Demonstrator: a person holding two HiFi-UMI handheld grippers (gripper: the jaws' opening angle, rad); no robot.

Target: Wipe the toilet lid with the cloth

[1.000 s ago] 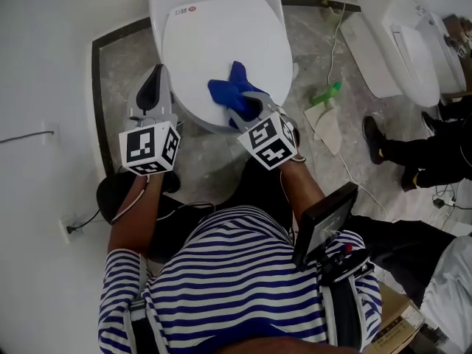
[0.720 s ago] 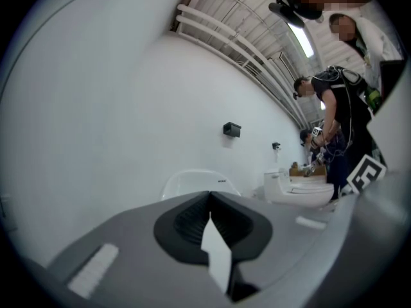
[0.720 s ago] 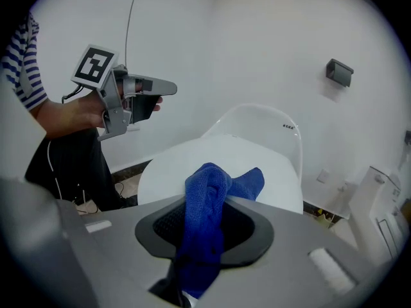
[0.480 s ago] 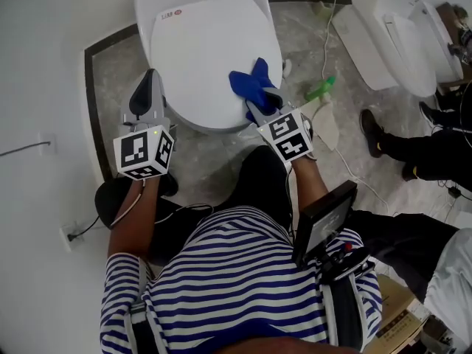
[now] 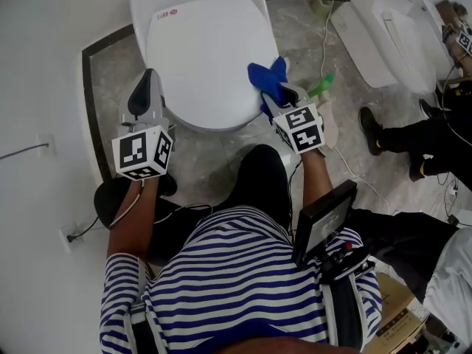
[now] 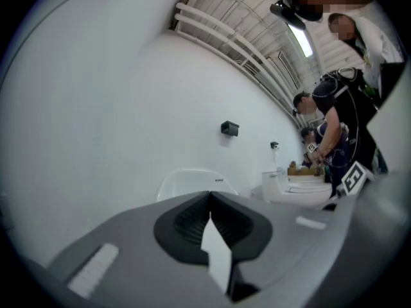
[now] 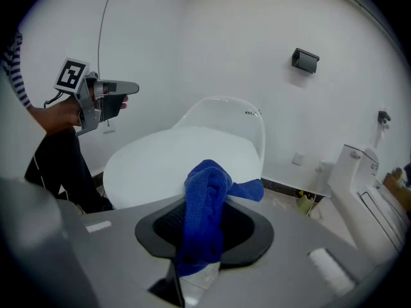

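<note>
The white toilet lid (image 5: 199, 50) is down, and it also fills the middle of the right gripper view (image 7: 167, 162). A blue cloth (image 5: 264, 76) is bunched at the lid's right edge. My right gripper (image 5: 275, 94) is shut on it, and the cloth (image 7: 204, 191) hangs out between the jaws in the right gripper view. My left gripper (image 5: 151, 77) hovers beside the lid's left front edge, shut with nothing in it. Its jaws (image 6: 209, 201) meet along a line, pointing level toward the wall.
A second white toilet (image 5: 391, 35) stands at the back right. A green spray bottle (image 5: 321, 88) and a white cable lie on the marble floor between the toilets. Another person's dark legs and shoe (image 5: 413, 142) are at the right. A white wall is close on the left.
My right gripper has carried the blue cloth rightward across the lid, from its front middle to its right edge. The left gripper has kept still.
</note>
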